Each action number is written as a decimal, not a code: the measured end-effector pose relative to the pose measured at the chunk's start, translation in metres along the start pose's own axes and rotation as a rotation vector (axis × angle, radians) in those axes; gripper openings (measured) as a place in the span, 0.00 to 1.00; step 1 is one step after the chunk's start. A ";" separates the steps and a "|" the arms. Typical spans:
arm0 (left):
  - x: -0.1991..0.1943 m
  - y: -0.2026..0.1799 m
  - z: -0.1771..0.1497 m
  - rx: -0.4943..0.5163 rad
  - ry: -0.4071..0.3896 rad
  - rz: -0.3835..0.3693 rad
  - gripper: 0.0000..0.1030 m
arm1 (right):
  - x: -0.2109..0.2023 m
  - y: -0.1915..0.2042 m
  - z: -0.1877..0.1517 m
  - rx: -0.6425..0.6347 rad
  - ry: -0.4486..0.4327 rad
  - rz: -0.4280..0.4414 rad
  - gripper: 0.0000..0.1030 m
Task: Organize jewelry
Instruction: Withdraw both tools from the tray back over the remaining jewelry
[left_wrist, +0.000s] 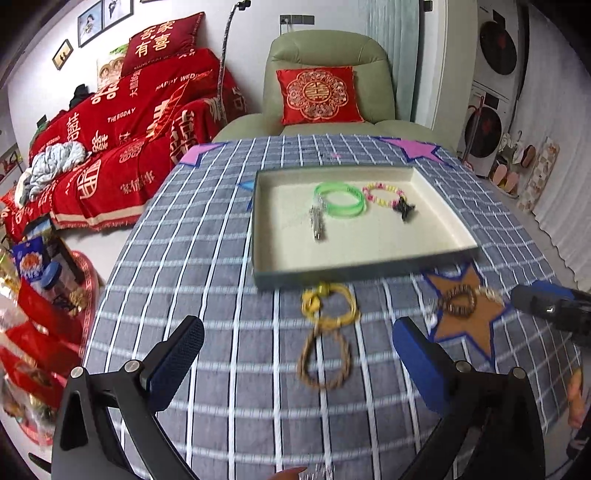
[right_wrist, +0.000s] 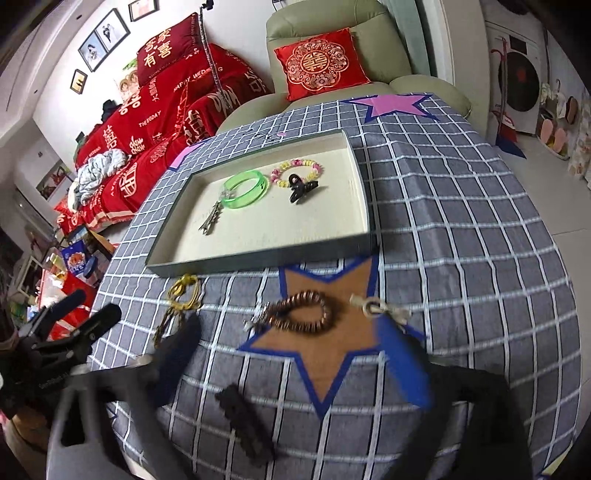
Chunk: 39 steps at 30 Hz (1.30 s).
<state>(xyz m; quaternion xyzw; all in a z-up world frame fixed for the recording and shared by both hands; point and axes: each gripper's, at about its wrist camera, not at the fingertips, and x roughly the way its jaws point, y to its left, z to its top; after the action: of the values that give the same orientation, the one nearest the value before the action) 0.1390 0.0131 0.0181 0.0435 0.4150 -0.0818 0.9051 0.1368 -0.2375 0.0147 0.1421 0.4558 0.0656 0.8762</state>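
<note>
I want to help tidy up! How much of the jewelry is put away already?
Done: the green plastic bangle, pink-and-yellow beaded bracelet, black hair claw and silver pendant lie in the shallow cream tray.

In hand: nothing; the left gripper and right gripper are open.

Left: the yellow cord bracelet, tan braided bracelet, brown beaded bracelet and black hair clip.

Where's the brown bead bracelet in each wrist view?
Left wrist: brown bead bracelet sits right of centre, on the brown star, past the right finger.
Right wrist: brown bead bracelet sits near centre, on the same star.
Shared landmark: the tray lies just beyond it in both.
</note>
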 end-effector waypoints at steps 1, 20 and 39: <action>-0.002 0.001 -0.004 0.001 0.004 0.001 1.00 | -0.003 0.000 -0.004 0.001 -0.013 0.006 1.00; -0.021 0.006 -0.086 0.057 0.071 0.018 1.00 | -0.013 0.007 -0.073 -0.029 0.088 -0.024 1.00; 0.006 0.001 -0.059 0.033 0.080 0.002 1.00 | -0.003 0.018 -0.057 -0.140 0.069 -0.110 1.00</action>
<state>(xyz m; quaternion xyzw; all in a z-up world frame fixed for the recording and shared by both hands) 0.0992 0.0220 -0.0246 0.0618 0.4493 -0.0859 0.8871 0.0885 -0.2106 -0.0088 0.0533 0.4872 0.0540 0.8700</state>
